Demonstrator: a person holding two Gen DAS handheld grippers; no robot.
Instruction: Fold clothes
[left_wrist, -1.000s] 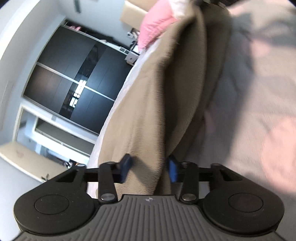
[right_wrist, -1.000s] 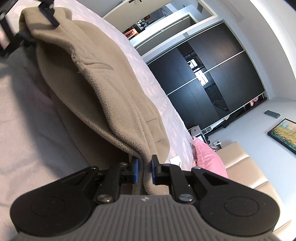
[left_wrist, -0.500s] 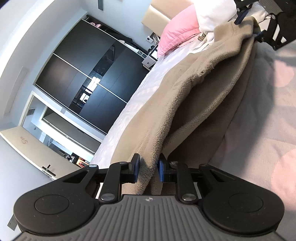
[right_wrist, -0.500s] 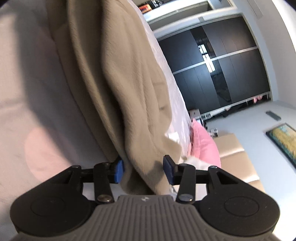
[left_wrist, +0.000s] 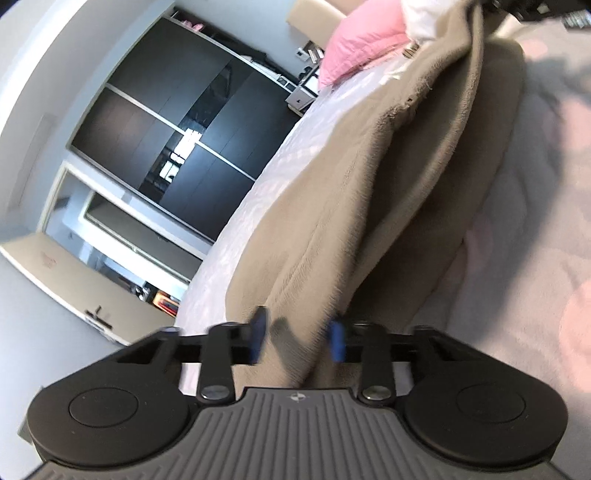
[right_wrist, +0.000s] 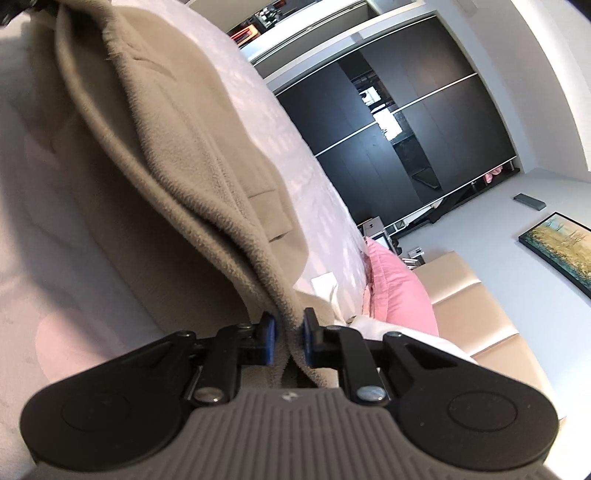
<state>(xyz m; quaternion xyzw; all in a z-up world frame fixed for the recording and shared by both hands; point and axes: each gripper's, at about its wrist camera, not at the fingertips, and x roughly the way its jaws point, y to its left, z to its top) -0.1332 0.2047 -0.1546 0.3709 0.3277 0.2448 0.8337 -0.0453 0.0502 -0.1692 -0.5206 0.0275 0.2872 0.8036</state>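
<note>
A beige fleece garment (left_wrist: 369, 184) hangs folded lengthwise over the bed, stretched between my two grippers. In the left wrist view my left gripper (left_wrist: 297, 339) has blurred blue pads that stand apart. A thick fold of the garment lies between them, and a dark gap shows beside the left pad. In the right wrist view the garment (right_wrist: 192, 155) shows a pocket flap and runs down into my right gripper (right_wrist: 288, 339). Its jaws are closing, and the pads pinch the garment's doubled edge.
A pale quilted bedspread (left_wrist: 535, 221) lies under the garment. A pink pillow (right_wrist: 395, 288) and a white one rest against a beige headboard (right_wrist: 472, 306). A dark sliding wardrobe (left_wrist: 177, 147) lines the far wall, and a framed painting (right_wrist: 557, 251) hangs beside the headboard.
The right jaws stood wide around the garment half a second ago and have now pinched its edge. The left pads, pinched then, now stand wider apart. The left view has risen a little.
</note>
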